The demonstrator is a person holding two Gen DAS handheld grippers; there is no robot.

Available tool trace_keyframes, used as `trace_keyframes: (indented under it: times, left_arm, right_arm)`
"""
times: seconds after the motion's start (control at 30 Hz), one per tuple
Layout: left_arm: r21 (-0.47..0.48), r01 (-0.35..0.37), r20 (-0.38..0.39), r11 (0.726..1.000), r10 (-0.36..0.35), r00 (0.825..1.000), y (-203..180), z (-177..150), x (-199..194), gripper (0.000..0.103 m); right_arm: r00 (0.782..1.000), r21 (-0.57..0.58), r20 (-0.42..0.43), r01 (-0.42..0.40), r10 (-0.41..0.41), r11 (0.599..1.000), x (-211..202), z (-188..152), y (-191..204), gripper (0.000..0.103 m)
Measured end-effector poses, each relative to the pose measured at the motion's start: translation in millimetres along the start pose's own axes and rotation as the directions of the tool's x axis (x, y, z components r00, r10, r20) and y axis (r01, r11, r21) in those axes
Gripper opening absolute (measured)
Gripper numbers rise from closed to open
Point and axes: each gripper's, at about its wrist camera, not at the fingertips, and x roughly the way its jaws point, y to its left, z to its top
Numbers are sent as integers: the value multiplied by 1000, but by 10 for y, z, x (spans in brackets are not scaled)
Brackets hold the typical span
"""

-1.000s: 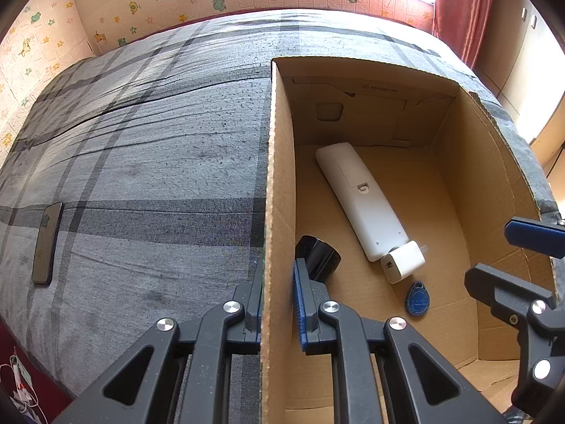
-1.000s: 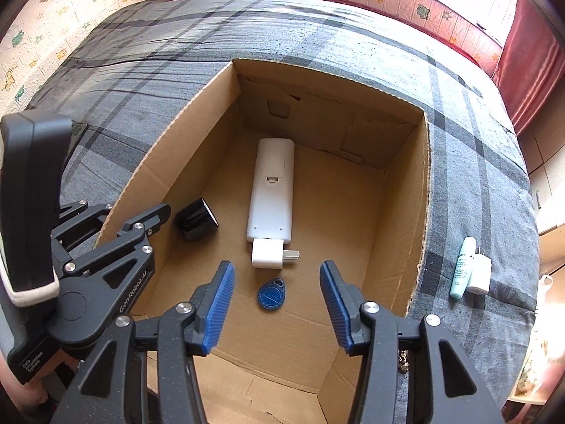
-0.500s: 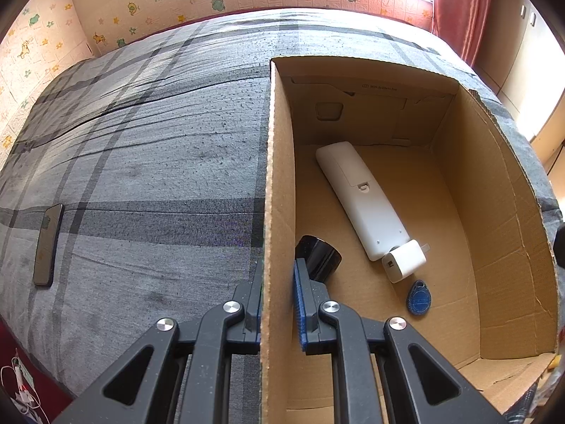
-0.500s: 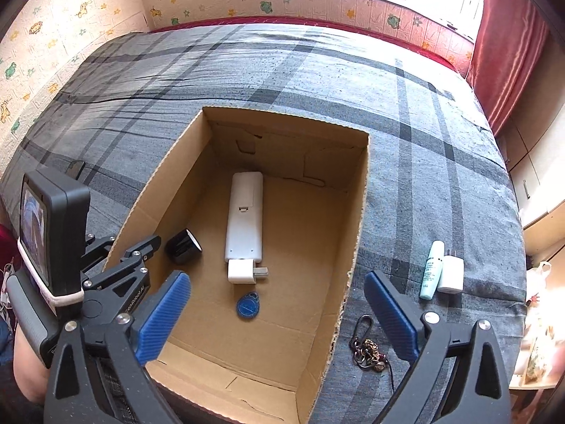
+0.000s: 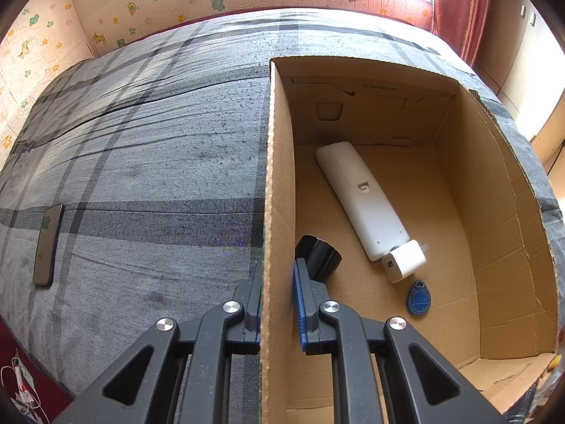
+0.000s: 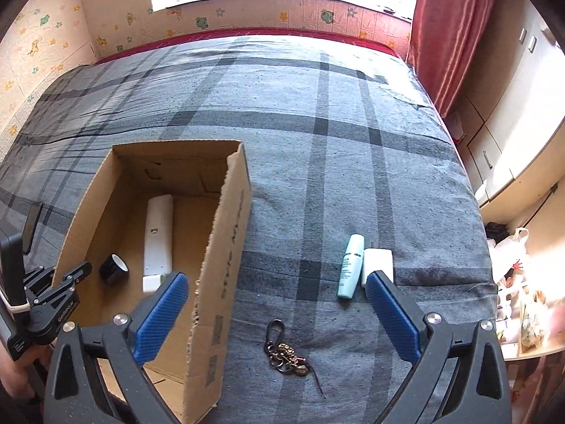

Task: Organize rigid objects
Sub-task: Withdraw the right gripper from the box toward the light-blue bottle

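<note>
My left gripper (image 5: 279, 304) is shut on the left wall of the open cardboard box (image 5: 279, 176), which stands on the bed. Inside lie a white remote (image 5: 360, 201), a white charger plug (image 5: 404, 259), a blue key fob (image 5: 418, 298) and a black roll (image 5: 319, 256). My right gripper (image 6: 275, 282) hangs wide open above the bedspread, right of the box (image 6: 229, 247), with nothing between its fingers. Below it lies a key chain (image 6: 282, 349). A teal bottle (image 6: 349, 265) and a white flat case (image 6: 378, 261) lie side by side by its right fingertip.
A dark phone (image 5: 47, 243) lies on the grey plaid bedspread (image 5: 159, 159) far left of the box. The bed's right edge drops toward white cupboards (image 6: 501, 148) and bags (image 6: 515, 258). A wall and window run behind the bed.
My right gripper opened wide and rose out of the box, moving right over the bedspread; the blue fob stays on the box floor. The left gripper keeps its grip on the wall.
</note>
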Motion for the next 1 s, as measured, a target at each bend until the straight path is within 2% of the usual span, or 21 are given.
trace_keyframes:
  times: [0.3, 0.67, 0.73, 0.8, 0.87, 1.0]
  left_arm:
    - [2, -2, 0, 1000, 2, 1000, -1, -1, 0, 14]
    - [-1, -2, -1, 1000, 2, 1000, 12, 1, -1, 14]
    - [-2, -2, 0, 1000, 2, 1000, 2, 3, -5, 14]
    - [0, -5, 0, 1000, 5, 1000, -9, 2, -6, 14]
    - [-2, -3, 0, 1000, 3, 1000, -7, 4, -7, 14]
    - [-5, -1, -2, 1000, 1, 1000, 4, 5, 0, 15]
  right_arm:
    - [998, 111, -51, 51, -46, 993, 374, -40, -602, 102]
    - [989, 167, -145, 62, -38, 984, 854, -186, -726, 101]
    - [986, 178, -161, 61, -32, 982, 940, -201, -735, 97]
    - [982, 184, -186, 62, -27, 981, 1035, -220, -734, 87]
    - [978, 191, -207, 53, -13, 980, 1124, -238, -728, 85]
    - [973, 189, -230, 52, -7, 981, 1260, -261, -690, 72]
